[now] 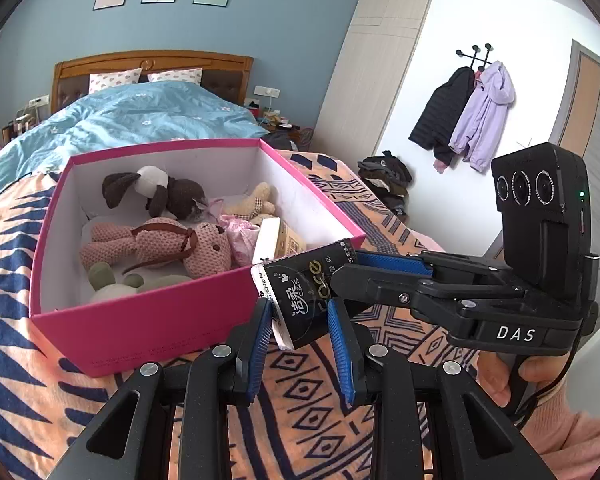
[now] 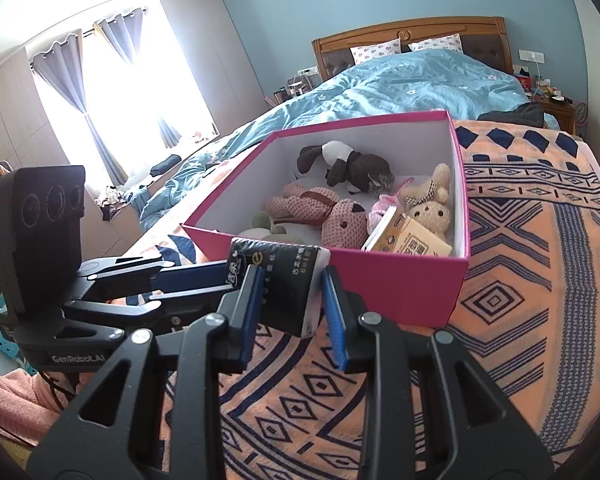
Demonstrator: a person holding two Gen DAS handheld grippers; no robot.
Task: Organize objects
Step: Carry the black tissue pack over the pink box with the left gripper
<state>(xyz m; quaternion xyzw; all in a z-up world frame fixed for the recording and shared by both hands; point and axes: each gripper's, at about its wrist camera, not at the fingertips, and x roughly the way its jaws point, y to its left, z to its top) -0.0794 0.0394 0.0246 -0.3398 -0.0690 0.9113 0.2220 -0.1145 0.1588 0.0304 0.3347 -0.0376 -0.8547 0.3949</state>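
Nearing finish: pink cardboard box (image 2: 400,284) already holding knitted pink bear (image 2: 320,212), brown-white plush dog (image 2: 352,168), yellow tissue pack (image 2: 412,240). Hovering just outside box near wall, at 7 o'clock: black soft tissue pack (image 1: 300,292). Clamping pack from both ends: left gripper (image 1: 300,320), right gripper (image 2: 288,300). Remaining, likely: lifting over rim, dropping inside.

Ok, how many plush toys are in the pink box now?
4: brown dog at the back, pink bear in the middle, beige bunny at the right, a greenish one half hidden at the near left. The pink frilly bundle may hide another.
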